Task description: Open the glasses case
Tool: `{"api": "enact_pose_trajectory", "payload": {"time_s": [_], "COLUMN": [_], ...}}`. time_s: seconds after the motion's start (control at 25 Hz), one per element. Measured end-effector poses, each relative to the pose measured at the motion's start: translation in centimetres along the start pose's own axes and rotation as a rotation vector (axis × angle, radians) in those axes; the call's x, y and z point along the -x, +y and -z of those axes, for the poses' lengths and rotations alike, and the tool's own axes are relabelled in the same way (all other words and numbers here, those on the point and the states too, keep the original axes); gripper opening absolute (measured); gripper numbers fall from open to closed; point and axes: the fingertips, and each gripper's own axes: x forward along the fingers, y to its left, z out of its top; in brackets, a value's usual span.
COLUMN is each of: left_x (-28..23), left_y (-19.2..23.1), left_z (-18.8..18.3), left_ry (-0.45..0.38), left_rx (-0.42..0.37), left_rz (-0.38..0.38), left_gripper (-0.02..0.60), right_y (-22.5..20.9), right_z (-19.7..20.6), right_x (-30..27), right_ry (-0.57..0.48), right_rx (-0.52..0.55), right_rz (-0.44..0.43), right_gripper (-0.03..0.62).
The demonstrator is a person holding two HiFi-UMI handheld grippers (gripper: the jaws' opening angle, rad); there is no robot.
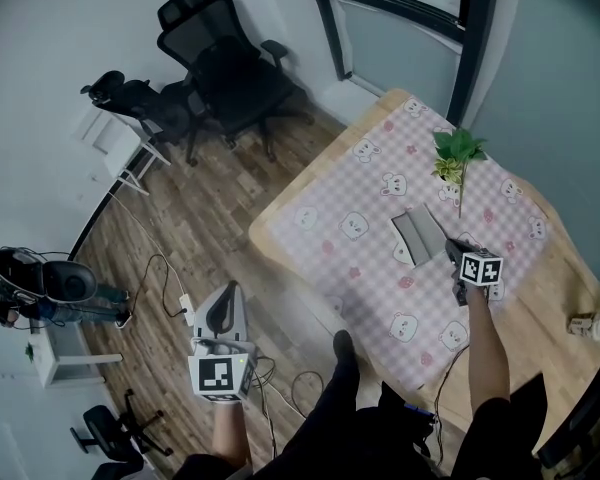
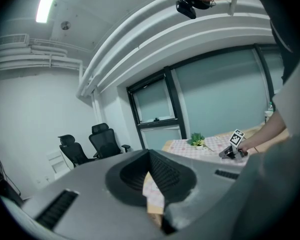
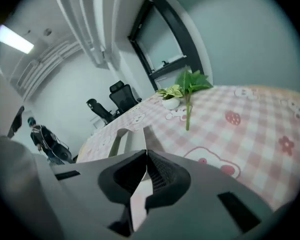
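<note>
A grey glasses case point(image 1: 417, 236) lies on the pink checked tablecloth point(image 1: 360, 193); it looks open, with one half tilted up. My right gripper point(image 1: 452, 250) sits just right of the case, jaws shut with nothing between them. In the right gripper view the case point(image 3: 121, 140) shows right beyond the closed fingertips of the right gripper point(image 3: 145, 154). My left gripper point(image 1: 227, 290) hangs over the wooden floor, well left of the table, jaws together and empty. In its own view the left gripper point(image 2: 150, 154) points toward the table and the right gripper point(image 2: 233, 149).
A small potted plant point(image 1: 456, 158) stands behind the case. A small wooden object point(image 1: 583, 325) sits near the table's right edge. Black office chairs point(image 1: 220, 68) and floor cables point(image 1: 170, 288) lie left of the table. A person point(image 3: 38, 134) stands far off.
</note>
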Motion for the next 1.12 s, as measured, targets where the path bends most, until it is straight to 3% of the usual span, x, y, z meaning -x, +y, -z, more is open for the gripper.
{"api": "enact_pose_trajectory", "payload": {"time_s": [0.16, 0.4, 0.52, 0.64, 0.8, 0.92, 1.0, 1.12], "left_x": [-0.1, -0.1, -0.3, -0.4, -0.4, -0.8, -1.1, -1.6], "left_y": [-0.2, -0.4, -0.6, -0.7, -1.0, -1.6, -2.3, -3.1], "left_z": [-0.2, 0.0, -0.7, -2.1, -4.2, -6.0, -6.7, -7.0], "left_ry": [0.002, -0.007, -0.036, -0.077, -0.132, -0.182, -0.191, -0.169], "left_rx": [-0.007, 0.029, 0.044, 0.046, 0.058, 0.075, 0.07, 0.062], "left_rz": [0.002, 0.024, 0.033, 0.041, 0.06, 0.074, 0.081, 0.087], "left_gripper": [-0.002, -0.002, -0.002, -0.002, -0.002, -0.002, -0.002, -0.002], "right_y": [-1.2, -0.8, -1.3, 0.8, 10.0, 17.6, 21.5, 24.2], "right_z": [0.3, -0.9, -3.2, -9.1, -17.5, -21.0, -21.6, -20.8], "right_x": [-0.2, 1.5, 5.2, 11.3, 21.1, 27.0, 29.5, 31.0], "right_ry": [-0.005, -0.135, -0.254, -0.375, -0.518, -0.611, -0.658, -0.686], "right_rx": [-0.167, -0.476, -0.49, -0.233, 0.295, 0.643, 0.74, 0.721], "right_rz": [-0.065, -0.237, -0.223, -0.104, 0.098, 0.28, 0.337, 0.334], "right_gripper": [0.021, 0.021, 0.021, 0.021, 0.021, 0.021, 0.021, 0.021]}}
